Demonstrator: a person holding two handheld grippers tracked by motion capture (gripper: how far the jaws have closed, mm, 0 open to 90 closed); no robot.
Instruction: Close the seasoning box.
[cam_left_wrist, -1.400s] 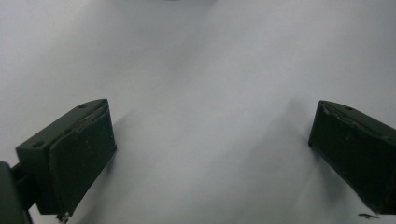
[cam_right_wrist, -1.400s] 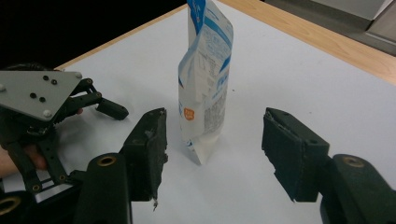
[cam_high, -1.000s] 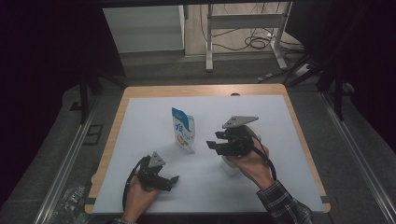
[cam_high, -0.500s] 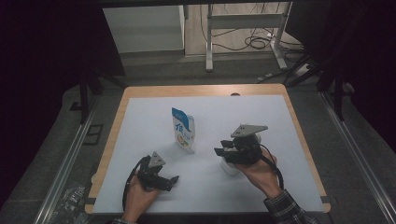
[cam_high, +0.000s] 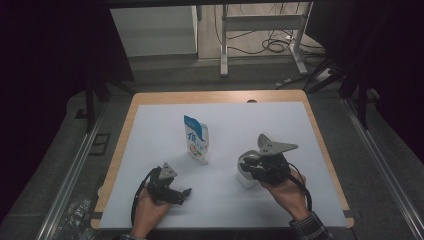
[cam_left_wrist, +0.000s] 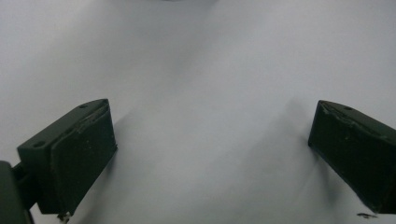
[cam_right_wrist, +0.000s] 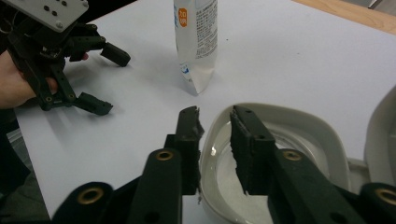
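Observation:
A white bowl (cam_high: 244, 176) with a thick rim (cam_right_wrist: 299, 116) sits on the white table at the near right. My right gripper (cam_high: 249, 168) (cam_right_wrist: 215, 116) straddles that rim, one jaw outside and one inside. The jaws have just been closing and stand narrow, with a sliver of gap left at the inner pad. A blue-and-white stand-up pouch (cam_high: 196, 139) (cam_right_wrist: 196, 42) stands upright mid-table, apart from both grippers. My left gripper (cam_high: 181, 194) (cam_right_wrist: 109, 79) rests low at the near left, open wide with nothing between its fingers (cam_left_wrist: 74, 154).
The white sheet (cam_high: 280, 125) covers a wooden table with an edge strip (cam_high: 215, 96) at the far side. A second white rounded piece (cam_right_wrist: 380, 135) lies right beside the bowl. Dark floor, a metal frame (cam_high: 260, 30) and cables lie beyond the table.
The right hand moved toward the near right and sank onto the bowl, and its jaws narrowed around the rim. The left hand and the pouch stayed put.

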